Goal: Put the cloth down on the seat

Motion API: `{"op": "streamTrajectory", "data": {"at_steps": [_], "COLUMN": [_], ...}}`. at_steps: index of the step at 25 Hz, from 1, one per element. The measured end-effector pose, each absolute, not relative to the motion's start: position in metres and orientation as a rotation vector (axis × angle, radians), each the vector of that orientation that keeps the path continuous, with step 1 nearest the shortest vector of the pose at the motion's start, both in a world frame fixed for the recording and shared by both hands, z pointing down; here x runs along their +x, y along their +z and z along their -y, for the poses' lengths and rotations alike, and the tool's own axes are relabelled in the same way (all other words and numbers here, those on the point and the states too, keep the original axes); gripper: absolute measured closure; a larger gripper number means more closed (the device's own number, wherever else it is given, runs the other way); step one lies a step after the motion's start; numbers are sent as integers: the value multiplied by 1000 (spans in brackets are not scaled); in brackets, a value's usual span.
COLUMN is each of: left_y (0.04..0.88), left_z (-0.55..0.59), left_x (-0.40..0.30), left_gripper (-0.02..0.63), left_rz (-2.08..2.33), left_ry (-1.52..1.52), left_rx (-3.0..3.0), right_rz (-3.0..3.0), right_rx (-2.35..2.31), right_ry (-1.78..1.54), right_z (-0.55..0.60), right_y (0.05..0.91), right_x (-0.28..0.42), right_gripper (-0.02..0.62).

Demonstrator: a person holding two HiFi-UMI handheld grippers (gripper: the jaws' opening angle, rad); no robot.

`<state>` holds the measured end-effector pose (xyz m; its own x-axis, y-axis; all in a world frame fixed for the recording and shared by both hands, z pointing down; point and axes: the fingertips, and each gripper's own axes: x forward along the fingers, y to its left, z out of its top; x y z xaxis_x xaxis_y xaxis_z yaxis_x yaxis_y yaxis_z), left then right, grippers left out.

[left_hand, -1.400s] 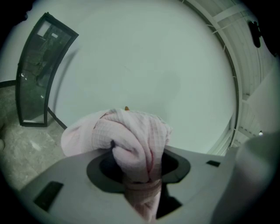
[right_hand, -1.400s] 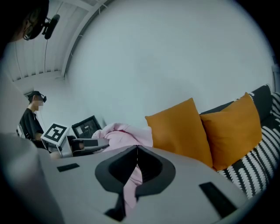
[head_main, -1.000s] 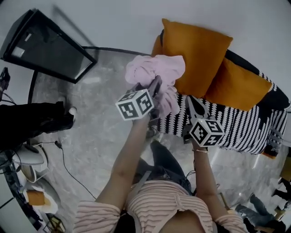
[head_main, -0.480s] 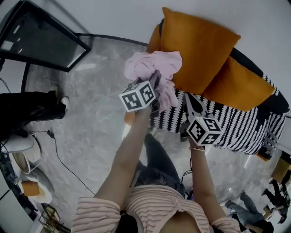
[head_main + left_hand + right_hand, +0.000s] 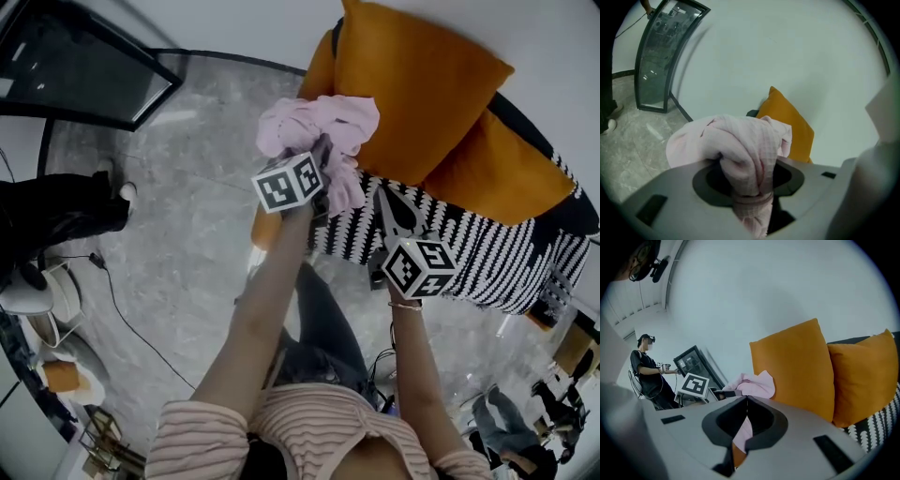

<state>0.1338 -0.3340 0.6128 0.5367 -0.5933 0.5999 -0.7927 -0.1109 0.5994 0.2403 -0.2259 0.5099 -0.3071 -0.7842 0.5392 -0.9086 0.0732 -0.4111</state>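
A crumpled pink cloth (image 5: pixel 319 127) hangs bunched in my left gripper (image 5: pixel 323 167), which is shut on it and holds it in the air. It hovers over the left end of the black-and-white striped seat (image 5: pixel 469 253), in front of an orange cushion (image 5: pixel 412 84). In the left gripper view the cloth (image 5: pixel 736 145) fills the gap between the jaws of the left gripper (image 5: pixel 750 187) and spills over them. My right gripper (image 5: pixel 386 202) is lower and to the right, over the seat. Its jaws are shut on nothing in the right gripper view (image 5: pixel 746 399), where the cloth (image 5: pixel 752 383) shows beyond them.
Two orange cushions (image 5: pixel 797 366) (image 5: pixel 860 376) lean against the sofa back. A dark glass-fronted frame (image 5: pixel 75 66) stands on the grey marble floor (image 5: pixel 187 253) at the left. A person (image 5: pixel 647 371) stands farther off, and cables and clutter lie at the lower left.
The left gripper with the cloth has shifted slightly up in the view, toward the sofa. Its grip is unchanged. The right gripper has barely moved.
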Motion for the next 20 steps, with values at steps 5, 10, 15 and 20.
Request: {"op": "streamTrajectory", "data": {"at_steps": [5, 10, 15, 20], "left_y": [627, 638, 656, 650], "left_z": [343, 349, 353, 354], "left_x": [137, 140, 149, 143], "left_gripper": [414, 411, 410, 408], "left_rz": [1157, 1173, 1164, 1210], "left_ry": [306, 341, 331, 374], "left_rx": [1793, 1783, 1788, 1771], "right_rz": [2151, 2140, 2112, 2090], "right_rx": [1716, 1696, 1664, 1615], "right_ry": [1078, 1080, 1097, 1104], "right_z": [227, 228, 233, 249], "right_y": [520, 529, 548, 570], "right_x": [238, 237, 233, 223], "right_gripper": [586, 586, 586, 586]}}
